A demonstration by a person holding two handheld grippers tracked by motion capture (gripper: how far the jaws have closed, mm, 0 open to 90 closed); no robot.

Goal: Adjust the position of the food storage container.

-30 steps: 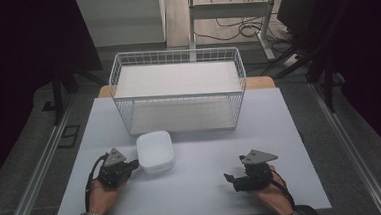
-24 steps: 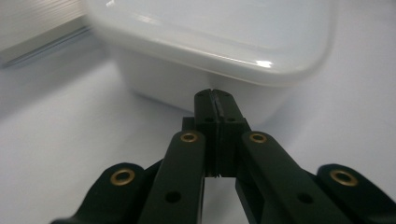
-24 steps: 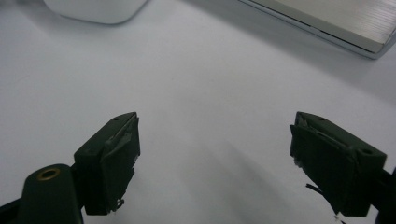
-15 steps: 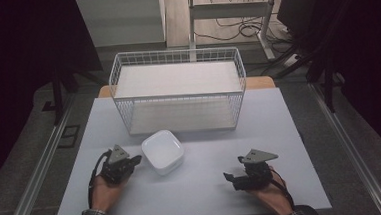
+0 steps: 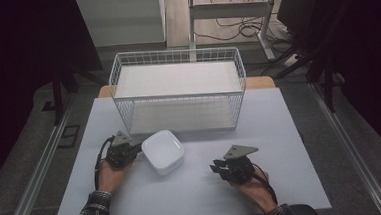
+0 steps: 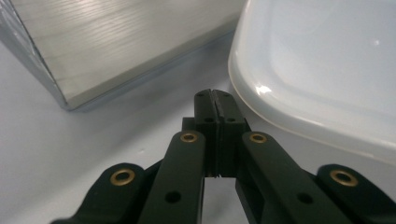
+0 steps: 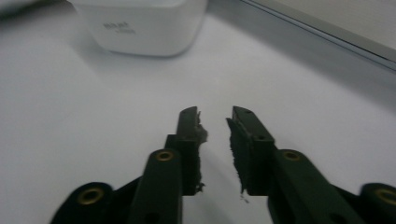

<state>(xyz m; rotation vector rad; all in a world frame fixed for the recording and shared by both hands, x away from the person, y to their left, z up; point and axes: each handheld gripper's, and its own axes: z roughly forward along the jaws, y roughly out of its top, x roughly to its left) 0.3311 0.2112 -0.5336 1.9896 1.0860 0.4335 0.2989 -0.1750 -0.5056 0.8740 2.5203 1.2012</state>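
A white square container (image 5: pixel 163 151) with rounded corners sits upside down on the pale table (image 5: pixel 280 127), turned a little askew. My left gripper (image 5: pixel 140 149) is shut, with nothing between its jaws, and its tip rests against the container's left edge. In the left gripper view the shut tips (image 6: pixel 215 95) lie right beside the container's rim (image 6: pixel 327 60). My right gripper (image 5: pixel 214 167) is to the right of the container and apart from it, pointing left toward it. Its jaws (image 7: pixel 215 116) have just been closing and stand a narrow gap apart with nothing between them; the container (image 7: pixel 140 23) lies beyond them.
A white wire basket (image 5: pixel 176 52) with a pale board inside stands at the back of the table. The same basket shows as a grey edge (image 6: pixel 116 42) in the left gripper view. Dark floor and cables lie beyond the table.
The left gripper has moved right, and the container has slid right with it and turned. The right gripper has shifted a little left, toward the container.
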